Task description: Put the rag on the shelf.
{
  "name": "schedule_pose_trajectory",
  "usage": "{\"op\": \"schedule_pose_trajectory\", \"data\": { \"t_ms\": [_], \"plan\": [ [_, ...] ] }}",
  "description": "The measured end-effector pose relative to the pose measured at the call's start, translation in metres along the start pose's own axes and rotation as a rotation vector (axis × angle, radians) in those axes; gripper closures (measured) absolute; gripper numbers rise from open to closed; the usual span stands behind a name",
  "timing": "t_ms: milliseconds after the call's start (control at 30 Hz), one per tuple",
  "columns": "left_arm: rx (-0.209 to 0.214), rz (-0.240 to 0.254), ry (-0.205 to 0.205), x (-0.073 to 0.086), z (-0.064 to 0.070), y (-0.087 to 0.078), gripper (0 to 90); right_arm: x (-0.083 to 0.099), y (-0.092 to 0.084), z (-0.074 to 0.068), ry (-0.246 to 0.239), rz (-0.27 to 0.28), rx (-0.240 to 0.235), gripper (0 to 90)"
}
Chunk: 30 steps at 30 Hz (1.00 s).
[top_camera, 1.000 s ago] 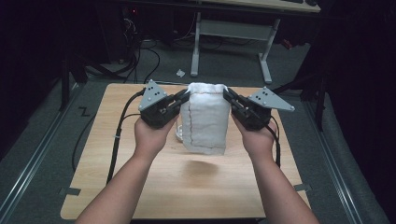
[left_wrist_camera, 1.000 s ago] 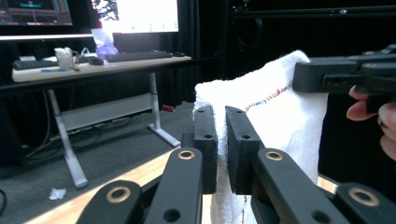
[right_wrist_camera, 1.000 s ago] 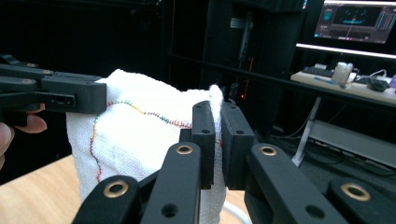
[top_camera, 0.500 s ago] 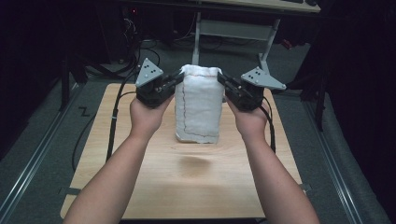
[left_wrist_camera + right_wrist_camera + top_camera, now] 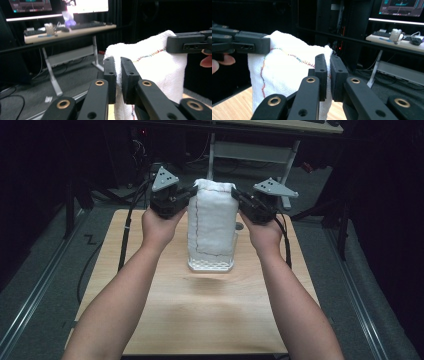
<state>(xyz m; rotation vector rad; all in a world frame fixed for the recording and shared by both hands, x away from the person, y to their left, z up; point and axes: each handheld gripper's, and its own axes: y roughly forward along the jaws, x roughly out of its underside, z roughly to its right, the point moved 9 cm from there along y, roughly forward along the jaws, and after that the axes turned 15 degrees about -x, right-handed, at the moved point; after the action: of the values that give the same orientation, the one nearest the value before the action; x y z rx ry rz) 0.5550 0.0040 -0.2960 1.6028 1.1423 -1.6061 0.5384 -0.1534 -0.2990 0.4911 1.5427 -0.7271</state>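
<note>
Holding a white towel (image 5: 212, 222) stretched between them, the left tool (image 5: 186, 196) and right tool (image 5: 241, 200) each pinch one top corner, jaws pressed together on the cloth. The towel hangs above the tabletop (image 5: 200, 315), apparently doubled, its lower edge just over a white perforated tray (image 5: 210, 265). In the left gripper view the jaws clamp a fold of the towel (image 5: 152, 62); the right gripper view shows the same on the other corner (image 5: 287, 72). Lifting looks done; laying the towel flat or folding it further seems to remain.
</note>
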Motion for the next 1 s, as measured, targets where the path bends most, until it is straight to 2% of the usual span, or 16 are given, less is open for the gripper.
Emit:
{"op": "schedule_pose_trajectory", "data": {
  "t_ms": [133, 167, 300, 400, 500, 567, 600, 700, 767, 800, 833, 900, 1000],
  "plan": [
    [-0.008, -0.001, 0.001, -0.002, -0.003, 0.007, 84.1, 0.001, 0.008, 0.009, 0.018, -0.011, 0.001, 85.9],
    [0.002, -0.004, -0.022, -0.002, -0.004, 0.012, 84.0, 0.001, 0.011, 0.012, 0.021, -0.013, 0.003, 85.9],
    [-0.015, -0.025, -0.039, 0.006, -0.008, 0.028, 83.9, 0.004, 0.021, 0.027, 0.047, -0.021, 0.002, 85.8],
    [-0.033, -0.049, -0.036, 0.012, -0.012, 0.037, 83.6, 0.009, 0.03, 0.035, 0.055, -0.046, -0.009, 85.8],
    [-0.052, -0.095, -0.05, 0.027, -0.018, 0.053, 83.5, 0.02, 0.046, 0.047, 0.068, -0.108, -0.017, 85.8],
    [-0.056, -0.126, -0.078, 0.034, -0.021, 0.06, 83.4, 0.026, 0.052, 0.05, 0.067, -0.12, -0.011, 85.7],
    [-0.056, -0.126, -0.078, 0.034, -0.021, 0.06, 83.4, 0.029, 0.055, 0.052, 0.071, -0.129, -0.011, 85.7],
    [-0.051, -0.188, -0.095, 0.054, -0.022, 0.074, 83.2, 0.044, 0.063, 0.06, 0.12, -0.165, -0.005, 85.7],
    [-0.049, -0.2, -0.11, 0.059, -0.022, 0.077, 82.6, 0.052, 0.068, 0.064, 0.12, -0.197, 0.005, 85.0],
    [-0.041, -0.236, -0.137, 0.071, -0.022, 0.082, 81.8, 0.056, 0.07, 0.065, 0.117, -0.214, 0.014, 83.0],
    [-0.017, -0.259, -0.157, 0.076, -0.021, 0.084, 78.0, 0.059, 0.072, 0.066, 0.116, -0.227, 0.023, 78.3],
    [-0.018, -0.268, -0.155, 0.083, -0.022, 0.085, 63.6, 0.066, 0.075, 0.068, 0.142, -0.231, 0.017, 67.2],
    [-0.011, -0.251, -0.185, 0.083, -0.024, 0.083, 53.3, 0.072, 0.074, 0.069, 0.159, -0.228, 0.019, 63.3]
  ]
}}
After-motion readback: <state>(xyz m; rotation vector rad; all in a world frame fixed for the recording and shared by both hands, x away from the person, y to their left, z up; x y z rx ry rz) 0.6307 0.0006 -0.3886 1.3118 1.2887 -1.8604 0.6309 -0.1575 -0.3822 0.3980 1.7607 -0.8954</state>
